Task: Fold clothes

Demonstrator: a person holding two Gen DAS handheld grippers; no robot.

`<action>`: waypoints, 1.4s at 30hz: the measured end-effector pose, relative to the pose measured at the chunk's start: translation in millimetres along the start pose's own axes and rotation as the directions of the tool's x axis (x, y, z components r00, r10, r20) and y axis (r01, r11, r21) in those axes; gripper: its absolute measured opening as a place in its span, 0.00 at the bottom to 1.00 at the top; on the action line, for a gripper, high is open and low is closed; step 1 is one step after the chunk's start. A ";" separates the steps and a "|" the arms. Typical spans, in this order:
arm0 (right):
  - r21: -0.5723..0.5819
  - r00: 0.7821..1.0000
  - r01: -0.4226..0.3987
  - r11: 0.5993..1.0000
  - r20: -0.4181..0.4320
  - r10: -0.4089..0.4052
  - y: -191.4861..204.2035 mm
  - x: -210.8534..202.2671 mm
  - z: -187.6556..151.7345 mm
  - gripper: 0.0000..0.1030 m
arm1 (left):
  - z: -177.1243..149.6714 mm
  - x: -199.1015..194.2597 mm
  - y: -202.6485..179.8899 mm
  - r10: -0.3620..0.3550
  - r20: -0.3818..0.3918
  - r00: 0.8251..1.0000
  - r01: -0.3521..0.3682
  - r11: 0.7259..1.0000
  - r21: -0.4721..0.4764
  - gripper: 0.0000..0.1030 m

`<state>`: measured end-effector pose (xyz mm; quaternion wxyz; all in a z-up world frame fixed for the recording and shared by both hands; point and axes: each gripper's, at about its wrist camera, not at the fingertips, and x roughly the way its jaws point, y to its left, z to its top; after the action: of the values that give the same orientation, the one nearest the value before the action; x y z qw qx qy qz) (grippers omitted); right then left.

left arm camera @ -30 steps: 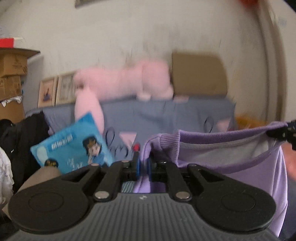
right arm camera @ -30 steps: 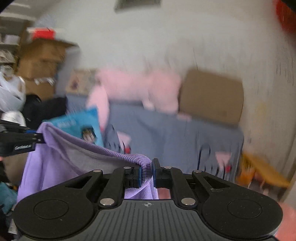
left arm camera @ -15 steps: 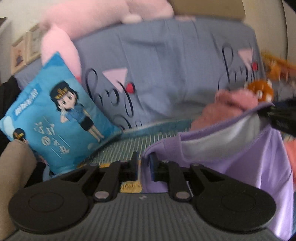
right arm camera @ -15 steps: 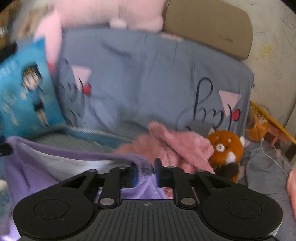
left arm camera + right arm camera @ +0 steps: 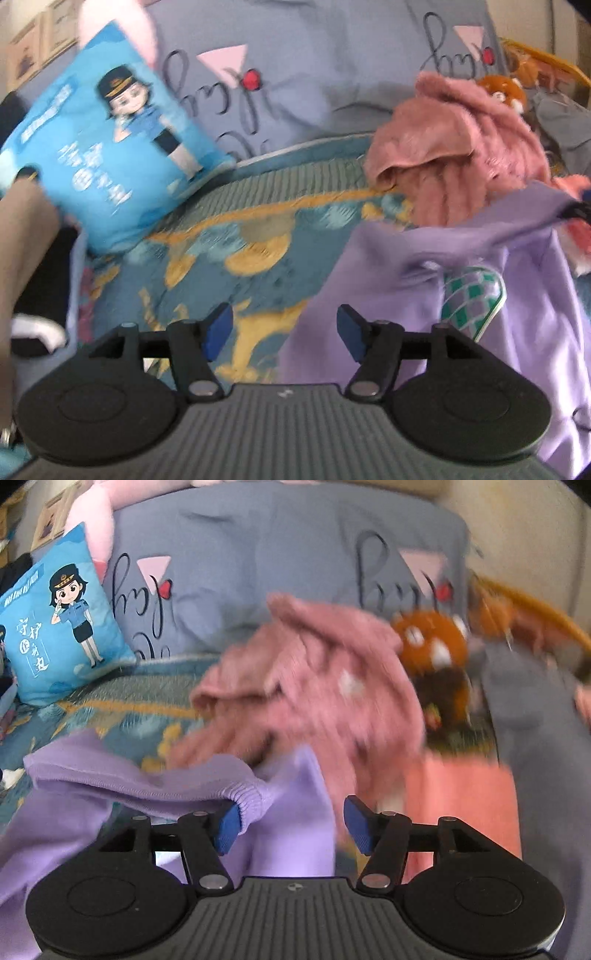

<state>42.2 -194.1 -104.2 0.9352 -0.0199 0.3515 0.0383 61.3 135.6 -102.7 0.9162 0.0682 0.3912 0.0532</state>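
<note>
A lilac sweatshirt (image 5: pixel 461 258) with a green checked patch lies on the patterned bed cover (image 5: pixel 229 258), just right of my left gripper (image 5: pixel 282 332), which is open and empty. In the right wrist view the sweatshirt (image 5: pixel 147 775) lies below my right gripper (image 5: pixel 291 821), which is open; its ribbed hem touches the left fingertip (image 5: pixel 227 825). A crumpled pink fleece garment (image 5: pixel 314 672) lies beyond it and shows in the left wrist view (image 5: pixel 461 147) too.
A blue cartoon cushion (image 5: pixel 107 136) leans at the left against a grey-blue pillow (image 5: pixel 258 554). An orange plush toy (image 5: pixel 432 642), a grey garment (image 5: pixel 535 720) and a salmon cloth (image 5: pixel 461 794) lie at the right.
Both grippers lowered the held-up sweatshirt onto the bed, then opened and let go of its hem. The views tilted down from the wall to the bed.
</note>
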 end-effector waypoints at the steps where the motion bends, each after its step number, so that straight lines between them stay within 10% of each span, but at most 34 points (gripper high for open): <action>1: 0.016 1.000 -0.001 1.000 -0.008 0.002 -4.0 -4.9 -10.0 0.57 | -6.7 -2.1 5.0 -0.003 -0.012 1.000 0.003 1.000 -0.026 0.65; 10: -0.005 1.000 0.002 1.000 0.022 -0.002 -14.7 -49.5 -67.1 0.65 | -53.7 -23.8 -19.3 -0.026 -0.077 0.997 0.033 0.995 0.092 0.79; 19: 0.083 0.992 -0.115 0.990 -0.040 0.118 -4.9 6.9 -33.4 0.63 | -59.6 -10.3 -63.7 -0.121 -0.138 0.983 0.143 0.976 0.163 0.84; 24: 0.188 0.967 -0.189 0.964 -0.133 0.216 3.0 54.0 -5.6 0.20 | -69.5 15.7 -79.1 0.023 -0.169 0.985 0.024 0.963 0.269 0.85; 26: 0.214 0.957 -0.224 0.951 -0.135 0.256 5.4 58.5 5.3 0.13 | -73.4 26.3 -75.8 0.063 -0.171 0.983 -0.011 0.956 0.293 0.76; 28: 0.261 0.939 -0.308 0.915 -0.069 0.336 2.4 53.0 20.8 0.12 | -74.2 32.5 -66.0 0.055 -0.184 0.981 -0.007 0.968 0.252 0.39; 31: 0.319 0.919 -0.377 0.870 0.010 0.395 -0.9 48.7 49.1 0.12 | -69.3 35.2 -45.2 0.020 -0.194 0.981 0.007 0.990 0.139 0.16; 42: 0.390 0.912 -0.407 0.826 0.128 0.389 -3.3 59.1 151.3 0.11 | -2.9 20.6 50.3 0.187 -0.040 0.982 -0.191 0.963 -0.191 0.09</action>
<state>186.0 -184.2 -29.4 0.8971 0.2503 0.3279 0.1585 71.2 188.5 -111.0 0.9049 0.0152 0.3859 0.1788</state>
